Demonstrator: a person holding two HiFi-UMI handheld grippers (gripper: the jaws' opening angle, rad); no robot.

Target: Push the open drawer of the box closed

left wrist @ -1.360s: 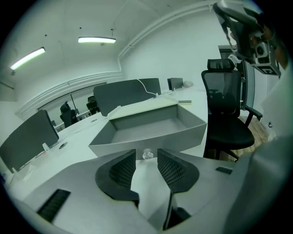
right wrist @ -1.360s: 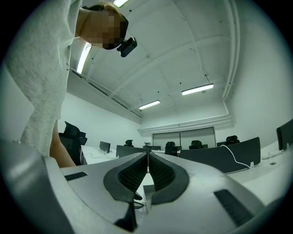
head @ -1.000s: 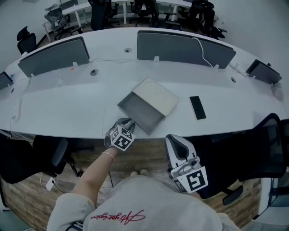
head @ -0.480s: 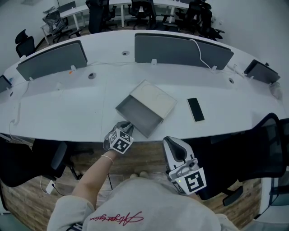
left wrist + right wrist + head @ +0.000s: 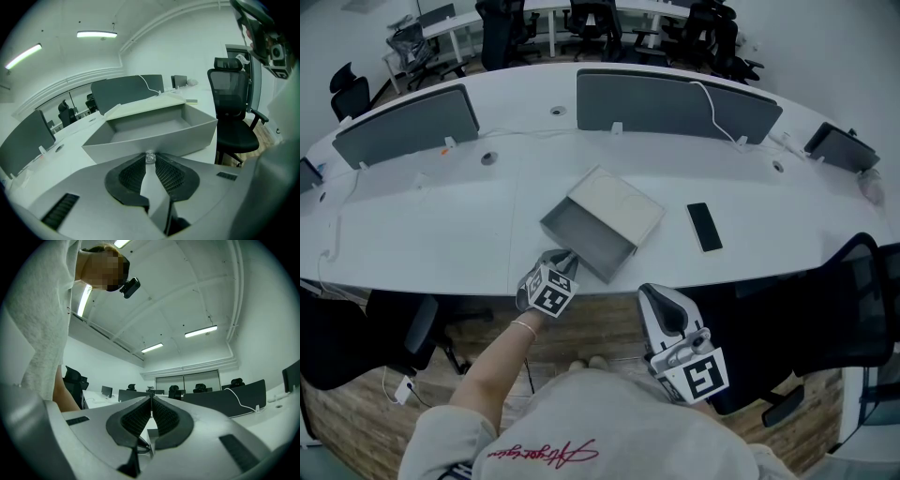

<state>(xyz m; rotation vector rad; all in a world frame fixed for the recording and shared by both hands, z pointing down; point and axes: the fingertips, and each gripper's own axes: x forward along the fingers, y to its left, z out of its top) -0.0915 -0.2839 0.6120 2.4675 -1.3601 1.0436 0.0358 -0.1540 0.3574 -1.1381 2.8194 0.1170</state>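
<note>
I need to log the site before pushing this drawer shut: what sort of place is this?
Most likely an open-plan office: a long curved white desk with grey divider screens, black swivel chairs at further desks behind, and strip lights on the ceiling.

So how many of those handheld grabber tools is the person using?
2. The left gripper is at the front of the open drawer, fingers closed on its small knob. The right gripper is held off the desk, fingers shut, empty. None seem hidden.
</note>
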